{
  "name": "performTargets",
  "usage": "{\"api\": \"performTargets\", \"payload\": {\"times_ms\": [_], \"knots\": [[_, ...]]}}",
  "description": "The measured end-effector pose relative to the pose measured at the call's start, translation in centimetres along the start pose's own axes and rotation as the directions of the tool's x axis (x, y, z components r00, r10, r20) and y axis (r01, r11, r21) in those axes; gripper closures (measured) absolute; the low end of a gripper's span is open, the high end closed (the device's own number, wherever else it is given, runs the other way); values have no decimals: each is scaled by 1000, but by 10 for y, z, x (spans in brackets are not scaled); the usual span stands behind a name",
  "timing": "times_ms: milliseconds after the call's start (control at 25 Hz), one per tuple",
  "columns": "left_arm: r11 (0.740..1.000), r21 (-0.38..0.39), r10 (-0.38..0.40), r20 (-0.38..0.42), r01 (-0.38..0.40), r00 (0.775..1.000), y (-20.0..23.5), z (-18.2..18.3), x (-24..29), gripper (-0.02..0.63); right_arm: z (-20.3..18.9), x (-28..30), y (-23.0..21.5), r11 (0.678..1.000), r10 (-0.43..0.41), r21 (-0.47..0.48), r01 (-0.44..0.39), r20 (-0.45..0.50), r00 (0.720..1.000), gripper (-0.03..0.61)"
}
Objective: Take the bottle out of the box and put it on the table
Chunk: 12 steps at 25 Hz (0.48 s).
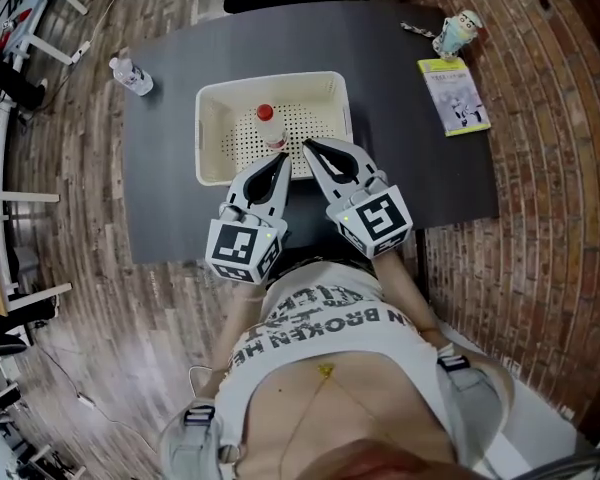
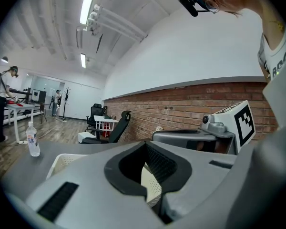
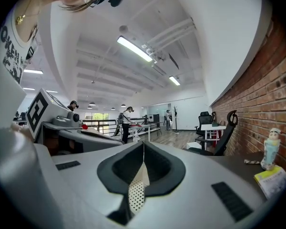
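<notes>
White box (image 1: pixel 212 103), frame centre, holds the bottle (image 1: pixel 270 128); your left gripper (image 1: pixel 282 160) and right gripper (image 1: pixel 309 146) sit closed, empty, at its lower rim.

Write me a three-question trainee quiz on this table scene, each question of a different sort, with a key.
1. True or false: the red-capped bottle is outside the white box, on the table.
2. In the head view, what lies beside the figurine near the table's far right corner? A) a booklet B) a mug C) a phone
3. Fill in: the jaws of the left gripper and the right gripper are both ____.
Key: 1 false, it is in the box; 2 A; 3 shut, with nothing between them.
</notes>
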<state>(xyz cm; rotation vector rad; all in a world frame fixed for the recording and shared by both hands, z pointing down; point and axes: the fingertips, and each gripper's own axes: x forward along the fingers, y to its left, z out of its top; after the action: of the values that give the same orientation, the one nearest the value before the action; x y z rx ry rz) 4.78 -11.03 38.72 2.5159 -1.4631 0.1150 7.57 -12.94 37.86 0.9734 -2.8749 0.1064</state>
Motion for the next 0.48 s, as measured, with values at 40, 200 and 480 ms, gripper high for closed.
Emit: {"api": "performTargets", "payload": {"times_ms": [40,200,480], "knots": [[1000,-5,5,0,-5,1000,-1,-1,2,607,0,0,-2,1000,6,-2,-6,0,1000,569],[1000,-13,15,-5,-15,1000,2,-2,9,607,-1,2,-11,1000,13,5,-13,4,1000,569],[1000,-11,18,-7,-18,1000,12,0,11,607,-3,7,-14,1000,-1,11,1,1,1000,569]]}}
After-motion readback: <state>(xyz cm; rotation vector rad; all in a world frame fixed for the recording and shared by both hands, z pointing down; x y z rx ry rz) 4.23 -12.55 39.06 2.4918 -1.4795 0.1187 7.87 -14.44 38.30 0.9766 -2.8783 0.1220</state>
